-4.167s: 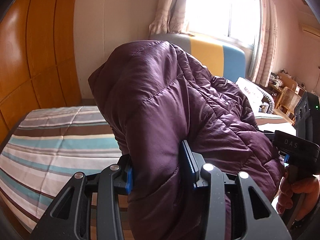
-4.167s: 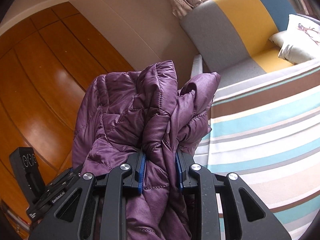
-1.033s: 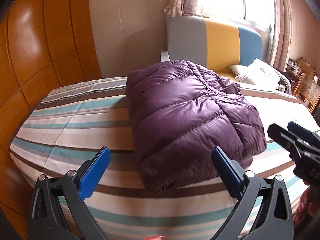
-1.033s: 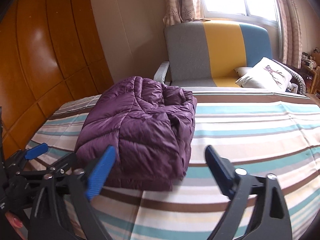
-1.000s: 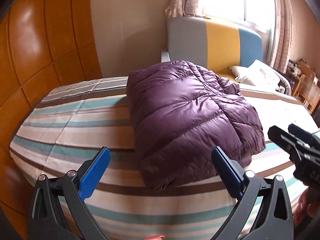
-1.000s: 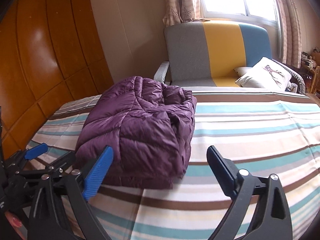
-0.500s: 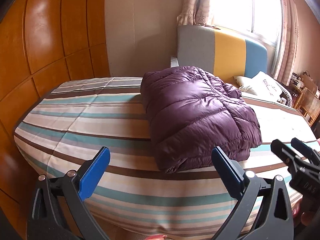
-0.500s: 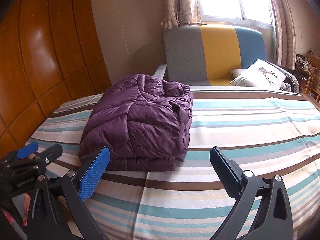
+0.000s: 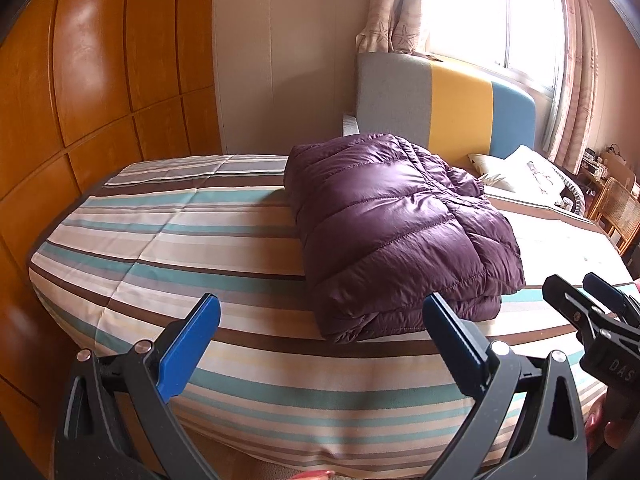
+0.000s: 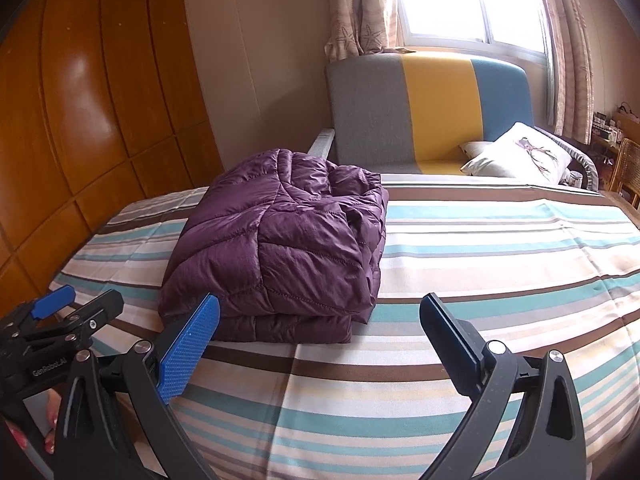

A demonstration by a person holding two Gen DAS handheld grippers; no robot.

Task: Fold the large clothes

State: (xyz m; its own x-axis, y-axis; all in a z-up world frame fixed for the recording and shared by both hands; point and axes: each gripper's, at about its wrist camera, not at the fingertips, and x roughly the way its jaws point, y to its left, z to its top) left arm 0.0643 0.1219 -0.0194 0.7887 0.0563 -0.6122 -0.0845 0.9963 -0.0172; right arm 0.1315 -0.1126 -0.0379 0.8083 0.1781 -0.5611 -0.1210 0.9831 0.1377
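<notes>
A purple quilted down jacket (image 9: 400, 228) lies folded into a thick rectangular bundle on the striped bed (image 9: 192, 248). It also shows in the right wrist view (image 10: 288, 248), towards the bed's left side. My left gripper (image 9: 320, 320) is open and empty, held off the bed's near edge, short of the jacket. My right gripper (image 10: 318, 320) is open and empty, also back from the jacket. Each gripper shows in the other's view: the right one (image 9: 592, 300) at the right edge, the left one (image 10: 76, 306) at the lower left.
A grey, yellow and blue sofa (image 10: 432, 112) with a white pillow (image 10: 524, 152) stands behind the bed under a bright window. A wooden panelled wall (image 9: 80, 100) runs along the left. A wicker chair (image 9: 620, 208) and cluttered furniture stand at the far right.
Both grippers have let go of the jacket, which now lies folded on the bed. Both grippers have opened and pulled back from the bed over the last second.
</notes>
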